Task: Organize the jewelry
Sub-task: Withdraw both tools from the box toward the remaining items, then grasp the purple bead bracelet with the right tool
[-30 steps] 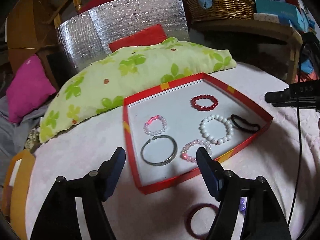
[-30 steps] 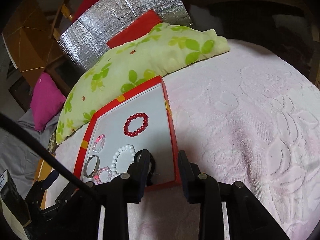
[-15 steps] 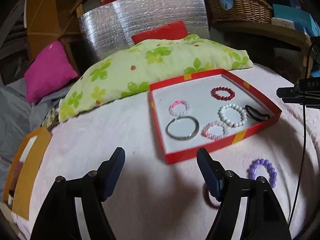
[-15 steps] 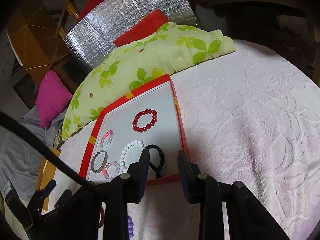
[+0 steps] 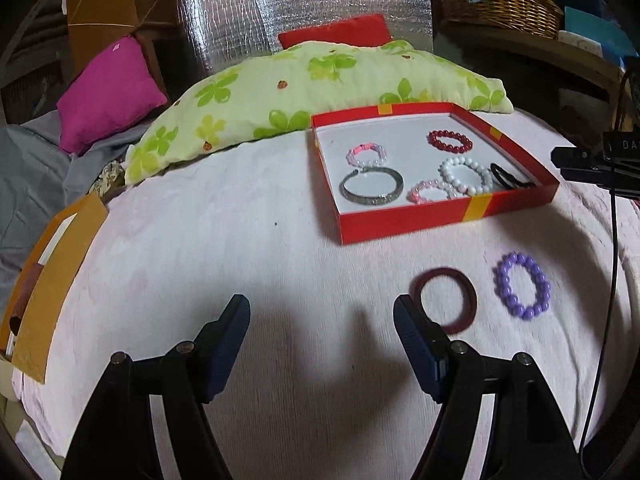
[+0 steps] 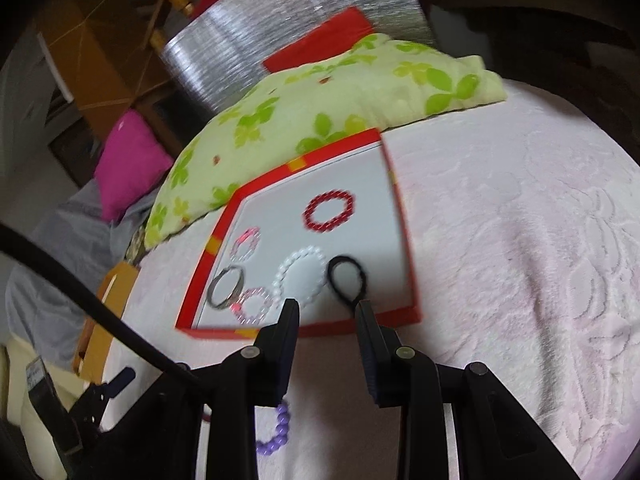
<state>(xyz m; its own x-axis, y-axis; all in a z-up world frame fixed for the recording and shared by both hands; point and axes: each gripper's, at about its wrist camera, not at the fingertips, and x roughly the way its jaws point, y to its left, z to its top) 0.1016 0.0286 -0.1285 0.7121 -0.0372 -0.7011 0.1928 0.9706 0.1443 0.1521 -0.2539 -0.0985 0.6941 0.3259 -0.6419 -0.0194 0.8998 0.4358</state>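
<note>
You work over a pale pink textured bedspread point(image 5: 200, 248). Behind it lies a green floral pillow point(image 5: 280, 92), with a magenta cushion point(image 5: 108, 96) to its left, silver foil insulation point(image 5: 304, 4) behind, and a wicker basket point(image 5: 500, 0) upper right.

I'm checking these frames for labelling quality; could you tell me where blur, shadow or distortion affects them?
Left wrist view: sharp, fisheye bending at the edges, the left claw casting a dark shadow on the pink bedcover. Right wrist view: motion blur smears the red box and the red bead bracelet.
</note>
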